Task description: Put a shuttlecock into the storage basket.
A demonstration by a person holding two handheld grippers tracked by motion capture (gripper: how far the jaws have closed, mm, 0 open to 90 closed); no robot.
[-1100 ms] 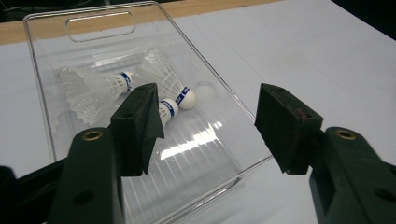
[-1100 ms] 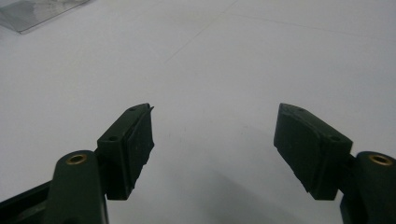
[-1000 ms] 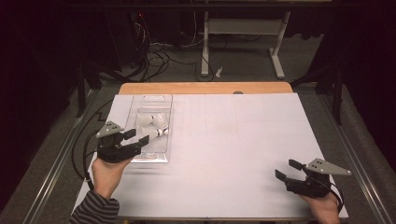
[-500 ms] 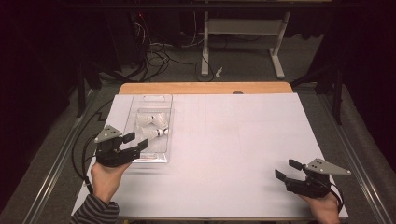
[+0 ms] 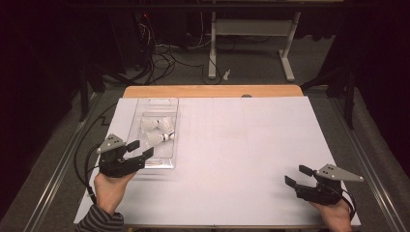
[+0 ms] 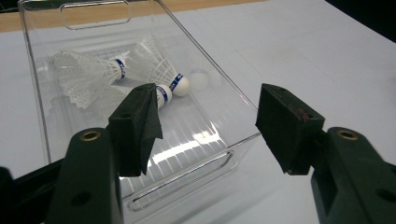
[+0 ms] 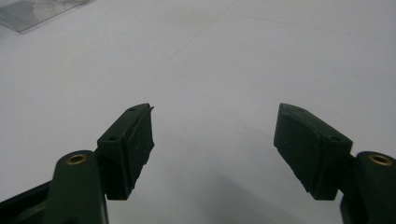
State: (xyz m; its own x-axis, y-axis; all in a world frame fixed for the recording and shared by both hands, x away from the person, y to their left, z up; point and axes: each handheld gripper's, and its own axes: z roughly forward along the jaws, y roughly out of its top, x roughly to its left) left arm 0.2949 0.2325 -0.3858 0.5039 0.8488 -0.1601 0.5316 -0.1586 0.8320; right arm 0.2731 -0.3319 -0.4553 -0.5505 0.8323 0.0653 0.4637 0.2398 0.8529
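Note:
A clear plastic tray lies on the left side of the white table, with a few white shuttlecocks in its far half. My left gripper hovers at the tray's near end, open, nothing between its fingers. In the left gripper view the open left gripper straddles the tray's near right corner, and the shuttlecocks lie beyond with cork heads toward me. My right gripper rests low at the near right, open and holding nothing. The right gripper faces bare tabletop.
The table's wooden far edge borders dark floor with cables and a white desk frame. A corner of the tray shows far off in the right gripper view. A cable trails from the left gripper past the table's left edge.
The left gripper has drifted slightly back toward the person's side of the table, staying open. The right gripper has not moved.

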